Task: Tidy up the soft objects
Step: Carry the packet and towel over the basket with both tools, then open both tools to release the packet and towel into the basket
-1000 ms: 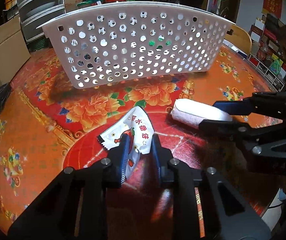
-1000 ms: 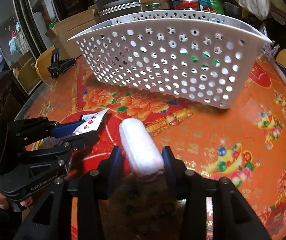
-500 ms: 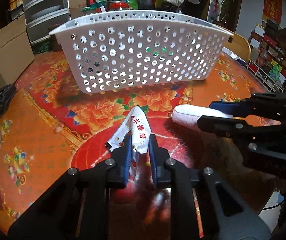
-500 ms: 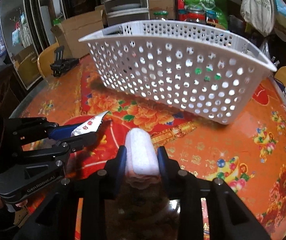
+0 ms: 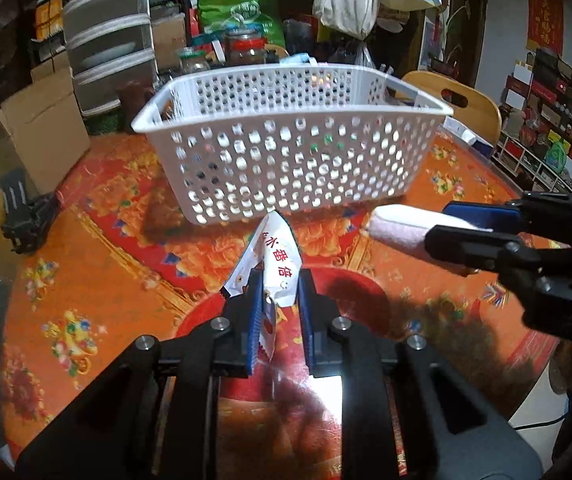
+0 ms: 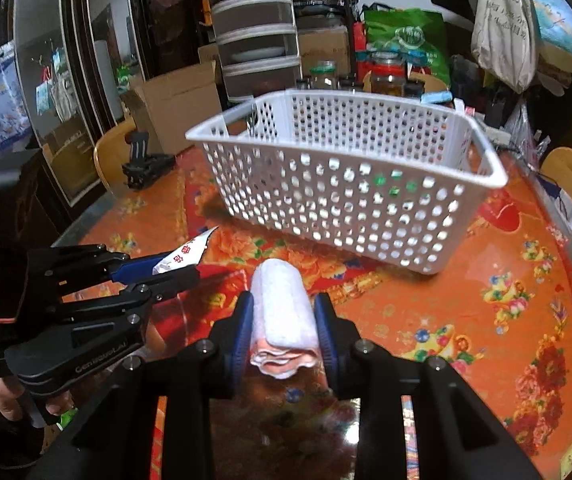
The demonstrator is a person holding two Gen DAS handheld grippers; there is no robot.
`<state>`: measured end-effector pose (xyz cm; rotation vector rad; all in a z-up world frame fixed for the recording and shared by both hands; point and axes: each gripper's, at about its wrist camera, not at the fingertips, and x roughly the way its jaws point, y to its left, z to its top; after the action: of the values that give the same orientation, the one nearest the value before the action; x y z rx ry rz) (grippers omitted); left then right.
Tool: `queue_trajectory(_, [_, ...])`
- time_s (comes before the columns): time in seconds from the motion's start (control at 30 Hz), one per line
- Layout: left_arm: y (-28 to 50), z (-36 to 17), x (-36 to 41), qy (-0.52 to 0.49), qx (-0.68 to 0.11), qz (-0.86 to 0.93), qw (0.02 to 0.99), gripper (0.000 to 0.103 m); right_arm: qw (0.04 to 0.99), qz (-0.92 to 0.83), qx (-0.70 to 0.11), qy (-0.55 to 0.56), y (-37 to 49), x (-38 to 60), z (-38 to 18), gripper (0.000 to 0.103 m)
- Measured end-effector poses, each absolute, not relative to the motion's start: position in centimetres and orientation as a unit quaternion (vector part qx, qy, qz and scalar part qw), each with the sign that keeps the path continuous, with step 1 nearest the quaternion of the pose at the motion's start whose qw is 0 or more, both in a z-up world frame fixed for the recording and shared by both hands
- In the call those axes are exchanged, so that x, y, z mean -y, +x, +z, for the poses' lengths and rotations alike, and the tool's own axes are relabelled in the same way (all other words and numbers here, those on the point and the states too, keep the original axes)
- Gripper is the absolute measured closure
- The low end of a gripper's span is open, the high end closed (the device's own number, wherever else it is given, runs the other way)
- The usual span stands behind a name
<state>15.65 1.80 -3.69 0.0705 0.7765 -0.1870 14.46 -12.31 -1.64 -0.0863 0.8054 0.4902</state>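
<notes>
Between left tongs (image 5: 279, 293), packet (image 5: 276, 264) reading 水番倍

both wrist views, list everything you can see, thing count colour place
basket: 1, white, perforated, on the table beyond both grippers
sachet: 1, white with red print, in the left hand-held gripper
rolled towel: 1, white, in the right hand-held gripper
table: 1, red-orange floral cover
black clamp: 1, table's left edge
cardboard box: 1, brown, behind the table on the left
drawer unit: 1, grey, behind the basket
green bag: 1, behind the basket
left hand-held gripper: 1, black, blue pads, shut
right hand-held gripper: 1, black, blue pads, shut
</notes>
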Motion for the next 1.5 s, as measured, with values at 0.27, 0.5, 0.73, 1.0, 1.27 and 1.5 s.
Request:
queue_trajectory(0.27, [15.7, 2.2, -2.1, 0.035, -0.341, -0.083, 0.936, 0.088, 0.912, 0.227, -0.341, -0.025, 14.2, 14.2, 3.8, 0.073])
queue_trajectory(0.5, [21.3, 7.9, -1.4, 0.028, -0.33, -0.085, 0.94, 0.088, 0.927, 0.204, -0.315, -0.027, 17.8, 14.9, 8.6, 0.073])
queue_trajectory(0.73, [32.1, 7.6, -1.1, 0.006, -0.4, -0.086, 0.912, 0.088, 0.916, 0.17, -0.362, -0.025, 25.9, 14.4, 8.4, 0.073])
queue_trajectory(1.0, [39.9, 1.7, -0.3, 0.015, -0.485, -0.052, 0.873, 0.087, 0.881, 0.145, -0.448, -0.037, 33.4, 13.2, 2.6, 0.073])
queue_trajectory(1.27, [40.3, 0.0, -0.4, 0.024, -0.483, -0.044, 0.874, 0.05, 0.867, 0.156, -0.474, -0.016, 35.4, 13.3, 0.1, 0.073])
queue_trajectory(1.5, [37.9, 2.1, -1.0, 0.026, -0.449, -0.049, 0.892, 0.031, 0.879, 0.168, -0.446, -0.005, 33.8, 13.9, 1.8, 0.035])
